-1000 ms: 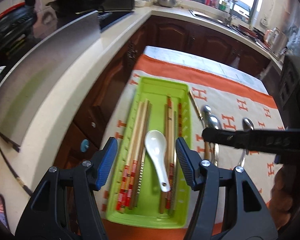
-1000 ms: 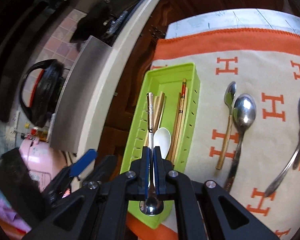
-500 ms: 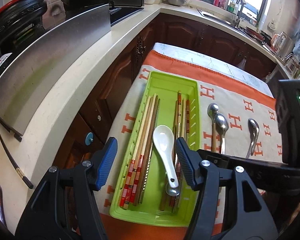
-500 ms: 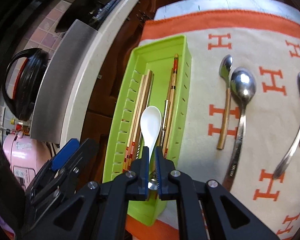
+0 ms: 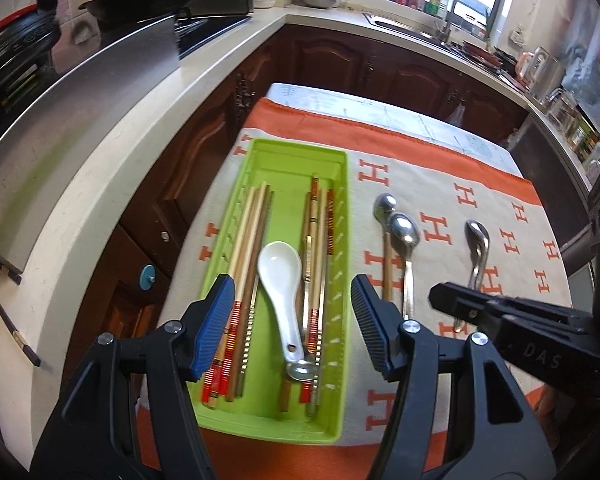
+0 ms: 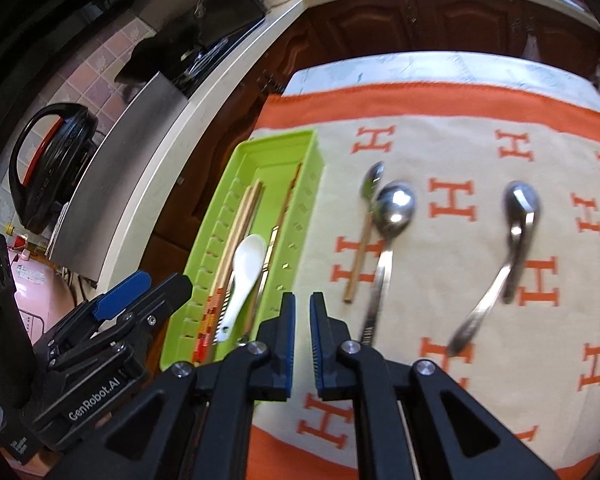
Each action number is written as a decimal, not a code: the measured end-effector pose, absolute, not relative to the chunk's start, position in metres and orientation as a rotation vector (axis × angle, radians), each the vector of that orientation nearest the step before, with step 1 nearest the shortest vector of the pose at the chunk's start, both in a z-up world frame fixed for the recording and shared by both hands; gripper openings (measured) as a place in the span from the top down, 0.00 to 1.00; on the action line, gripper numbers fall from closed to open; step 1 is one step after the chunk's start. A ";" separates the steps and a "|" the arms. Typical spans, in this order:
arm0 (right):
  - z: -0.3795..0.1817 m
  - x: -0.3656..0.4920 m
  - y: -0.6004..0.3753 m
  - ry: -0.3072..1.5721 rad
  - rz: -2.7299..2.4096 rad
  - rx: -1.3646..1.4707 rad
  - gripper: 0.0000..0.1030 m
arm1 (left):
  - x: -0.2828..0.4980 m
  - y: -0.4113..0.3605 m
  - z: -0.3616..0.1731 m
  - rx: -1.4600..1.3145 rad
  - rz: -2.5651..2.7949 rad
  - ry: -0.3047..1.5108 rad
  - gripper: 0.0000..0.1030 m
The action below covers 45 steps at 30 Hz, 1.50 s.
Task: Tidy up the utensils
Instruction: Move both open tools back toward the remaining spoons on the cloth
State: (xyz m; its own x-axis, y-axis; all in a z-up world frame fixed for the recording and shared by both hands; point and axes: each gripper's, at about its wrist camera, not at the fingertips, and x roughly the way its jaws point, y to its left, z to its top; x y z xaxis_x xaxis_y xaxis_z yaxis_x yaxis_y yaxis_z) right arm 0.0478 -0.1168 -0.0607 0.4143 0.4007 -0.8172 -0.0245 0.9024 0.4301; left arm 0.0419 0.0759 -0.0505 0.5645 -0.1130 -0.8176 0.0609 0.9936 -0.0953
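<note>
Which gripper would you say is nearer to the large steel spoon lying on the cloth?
Right. The right gripper hovers just beside the large steel spoon, near its handle end; the left gripper sits over the green tray, farther away.

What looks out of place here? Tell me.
Three spoons lie loose on the cloth beside the tray. In the tray, a white spoon lies slanted across a metal spoon.

lime-green tray (image 5: pixel 260 418), white spoon (image 5: pixel 280 280), orange-bordered cloth (image 6: pixel 460 96)
</note>
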 end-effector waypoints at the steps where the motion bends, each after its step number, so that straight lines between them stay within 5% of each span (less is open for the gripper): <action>1: -0.059 0.046 -0.121 1.108 0.266 0.377 0.93 | 0.042 0.073 -0.050 -0.055 -0.108 0.967 0.44; 24: -0.024 0.050 -0.248 0.956 0.034 0.393 0.93 | 0.087 -0.012 -0.053 -0.018 -0.264 1.059 0.44; 28: -0.033 0.062 -0.262 0.975 0.018 0.400 0.80 | 0.103 -0.029 -0.075 -0.020 -0.292 1.117 0.44; 35: -0.075 0.072 -0.282 1.062 0.033 0.498 0.80 | 0.119 -0.051 -0.116 0.004 -0.302 1.184 0.45; 45: -0.101 0.066 -0.303 1.080 0.028 0.564 0.80 | 0.130 -0.074 -0.154 0.058 -0.296 1.236 0.58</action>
State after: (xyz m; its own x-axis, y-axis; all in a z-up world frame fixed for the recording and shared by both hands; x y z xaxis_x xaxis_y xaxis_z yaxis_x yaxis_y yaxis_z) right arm 0.0659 -0.3026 -0.1011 0.4847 0.2902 -0.8251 0.2469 0.8596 0.4474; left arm 0.1300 -0.0740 -0.1537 0.2955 -0.1911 -0.9360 0.2535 0.9604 -0.1161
